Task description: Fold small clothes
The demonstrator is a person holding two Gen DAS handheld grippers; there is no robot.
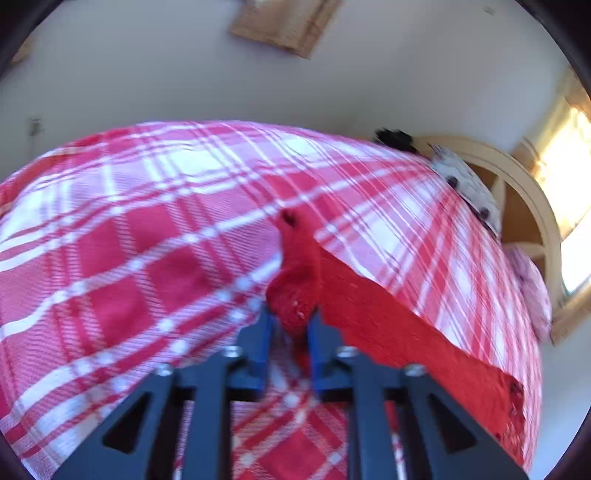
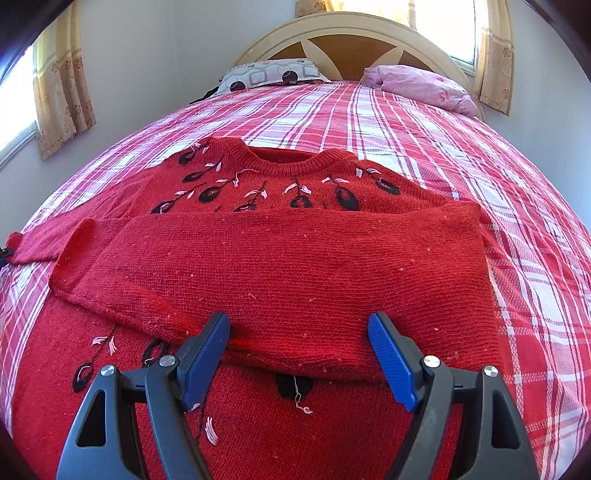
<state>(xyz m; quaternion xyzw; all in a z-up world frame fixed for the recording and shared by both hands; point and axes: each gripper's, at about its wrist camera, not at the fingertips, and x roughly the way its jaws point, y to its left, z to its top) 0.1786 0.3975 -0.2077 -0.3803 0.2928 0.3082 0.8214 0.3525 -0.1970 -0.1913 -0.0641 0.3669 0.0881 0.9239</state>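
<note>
A red knitted sweater (image 2: pixel 295 266) with black and pink embroidery lies face up on the red-and-white plaid bedspread (image 2: pixel 424 122). One sleeve is folded flat across its chest. My right gripper (image 2: pixel 299 318) hangs open just above that folded sleeve, with nothing between its blue pads. The other sleeve (image 2: pixel 40 240) runs out to the left edge of the right wrist view. In the left wrist view my left gripper (image 1: pixel 291 322) is shut on the cuff (image 1: pixel 295 284) of that sleeve, which bunches up between the pads; the rest of the sleeve (image 1: pixel 413 332) trails off to the lower right.
A patterned pillow (image 2: pixel 269 75) and a pink pillow (image 2: pixel 424 86) lie at the head of the bed under a curved cream headboard (image 2: pixel 351 26). Curtained windows (image 2: pixel 59 88) flank the bed. Pale walls surround it. Plaid bedspread (image 1: pixel 129 240) stretches left of the left gripper.
</note>
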